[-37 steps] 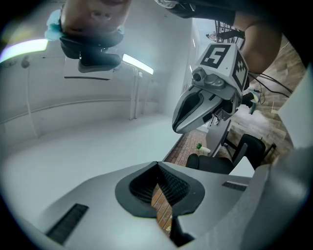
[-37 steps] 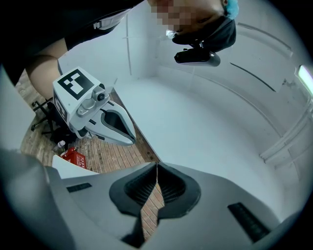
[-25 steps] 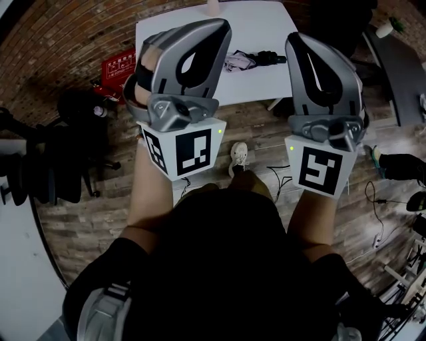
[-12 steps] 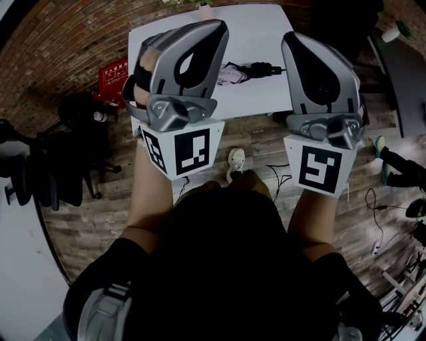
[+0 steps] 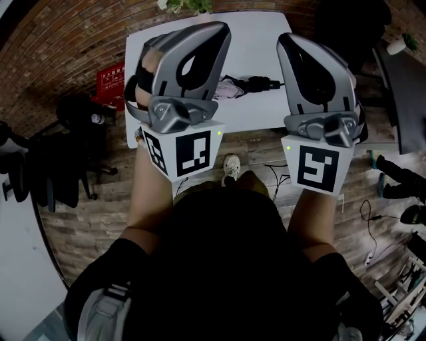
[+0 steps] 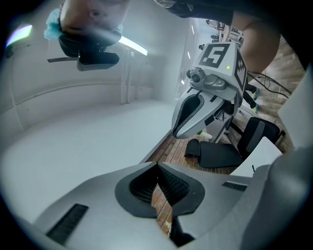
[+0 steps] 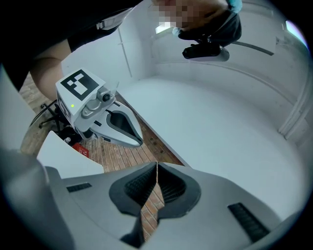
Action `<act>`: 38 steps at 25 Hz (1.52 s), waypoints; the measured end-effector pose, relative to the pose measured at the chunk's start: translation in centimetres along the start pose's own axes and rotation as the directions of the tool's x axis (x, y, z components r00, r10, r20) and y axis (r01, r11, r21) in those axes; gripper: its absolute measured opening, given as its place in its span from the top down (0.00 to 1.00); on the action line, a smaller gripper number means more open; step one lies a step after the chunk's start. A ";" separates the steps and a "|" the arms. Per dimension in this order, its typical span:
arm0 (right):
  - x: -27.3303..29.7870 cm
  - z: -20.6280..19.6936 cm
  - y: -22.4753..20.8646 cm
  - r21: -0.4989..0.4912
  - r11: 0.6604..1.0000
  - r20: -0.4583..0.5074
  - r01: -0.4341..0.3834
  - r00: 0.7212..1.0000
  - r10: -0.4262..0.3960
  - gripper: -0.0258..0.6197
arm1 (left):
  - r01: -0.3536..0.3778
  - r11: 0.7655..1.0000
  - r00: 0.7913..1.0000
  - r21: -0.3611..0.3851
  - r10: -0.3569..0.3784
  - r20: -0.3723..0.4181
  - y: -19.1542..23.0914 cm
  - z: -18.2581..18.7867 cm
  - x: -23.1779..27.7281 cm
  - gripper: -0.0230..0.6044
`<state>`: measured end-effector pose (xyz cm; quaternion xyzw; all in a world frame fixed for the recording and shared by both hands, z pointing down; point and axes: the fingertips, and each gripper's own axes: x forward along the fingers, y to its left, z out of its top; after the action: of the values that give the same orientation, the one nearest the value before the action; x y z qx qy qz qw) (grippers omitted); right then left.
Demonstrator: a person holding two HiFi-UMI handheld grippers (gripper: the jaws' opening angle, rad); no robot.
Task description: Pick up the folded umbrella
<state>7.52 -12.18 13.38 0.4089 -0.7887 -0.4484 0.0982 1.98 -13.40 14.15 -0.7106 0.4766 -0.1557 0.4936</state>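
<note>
— What was seen, largest thing first?

— A white table (image 5: 266, 106) was set on a wooden floor (image 5: 259, 143). The two grippers were held side by side on the near side of that table and pointed toward it.

— How were the claws found?

— The left gripper (image 6: 157, 164) was closed tip to tip, and nothing was held in it. The right gripper (image 7: 156, 164) was closed the same way, also empty.

— And the task's thing?

— The folded umbrella (image 5: 249, 84) was laid on the table, toward its near edge. In the head view it was seen between the two grippers and gripped by neither. A small plant (image 5: 183, 5) was placed at the table's far edge.
</note>
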 end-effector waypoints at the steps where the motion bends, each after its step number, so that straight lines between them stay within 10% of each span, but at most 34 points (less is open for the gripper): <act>1: 0.4 -0.4 0.0 0.005 1.000 0.006 -0.007 1.000 0.007 0.91 | -0.002 1.000 1.000 0.000 0.002 -0.005 -0.1 -0.3 0.4 0.94; 38: 4.3 -4.3 1.1 0.100 0.988 0.070 -0.117 0.991 0.111 0.91 | -0.009 1.000 0.996 0.012 0.010 -0.086 -1.0 -3.7 3.2 0.94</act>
<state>6.37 -17.77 15.86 0.3532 -0.8358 -0.4132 0.0770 1.52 -18.02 15.91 -0.6981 0.4997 -0.1867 0.4776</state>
